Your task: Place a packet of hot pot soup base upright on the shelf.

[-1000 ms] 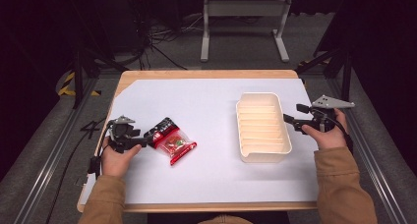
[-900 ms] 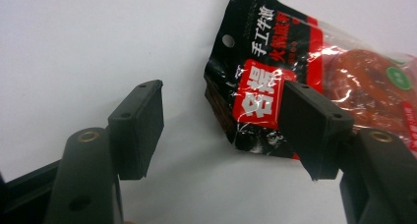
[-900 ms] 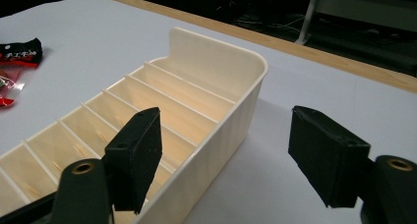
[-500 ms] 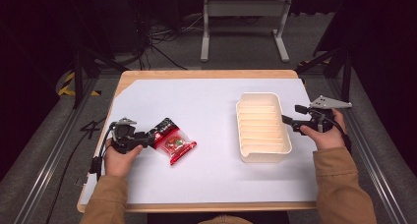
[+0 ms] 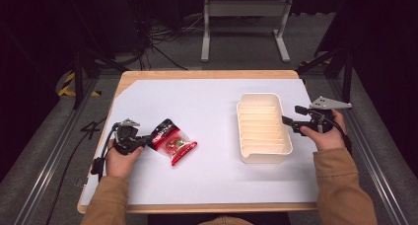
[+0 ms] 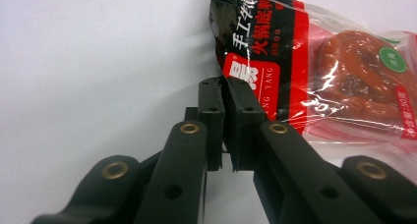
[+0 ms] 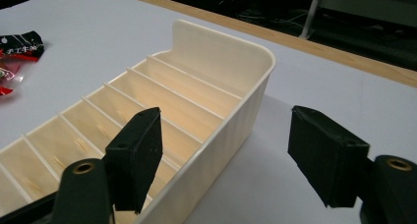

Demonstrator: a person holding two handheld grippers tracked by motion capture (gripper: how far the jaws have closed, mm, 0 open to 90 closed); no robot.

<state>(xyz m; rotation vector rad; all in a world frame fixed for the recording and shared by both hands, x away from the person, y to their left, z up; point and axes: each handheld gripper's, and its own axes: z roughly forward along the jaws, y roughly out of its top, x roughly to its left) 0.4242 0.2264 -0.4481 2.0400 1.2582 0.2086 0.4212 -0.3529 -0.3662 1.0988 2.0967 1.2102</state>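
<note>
High view: my left gripper (image 5: 146, 140) lies at the left side of the white table (image 5: 207, 111), its jaws having just been closing; they now pinch the near black edge of the red snack packet (image 5: 173, 142), which extends away from the fingertips toward the table's middle and lies flat on the sheet. Left gripper view: the two black fingers (image 6: 246, 116) stand together with the packet's (image 6: 314, 76) corner clamped between the pads; the rest of the packet spreads ahead and to the right of the jaws, its clear window showing reddish contents.

High view: my right gripper (image 5: 291, 124) sits at the right rim of the cream tray (image 5: 262, 158), well apart from the packet. Right gripper view: its jaws stand wide apart and straddle the tray's (image 7: 236, 116) side wall, one finger (image 7: 137, 155) over the slatted inside, the other outside over the table, neither pad pressing on the wall as far as I can see. The packet (image 7: 14, 52) lies far beyond this gripper, across the tray.
</note>
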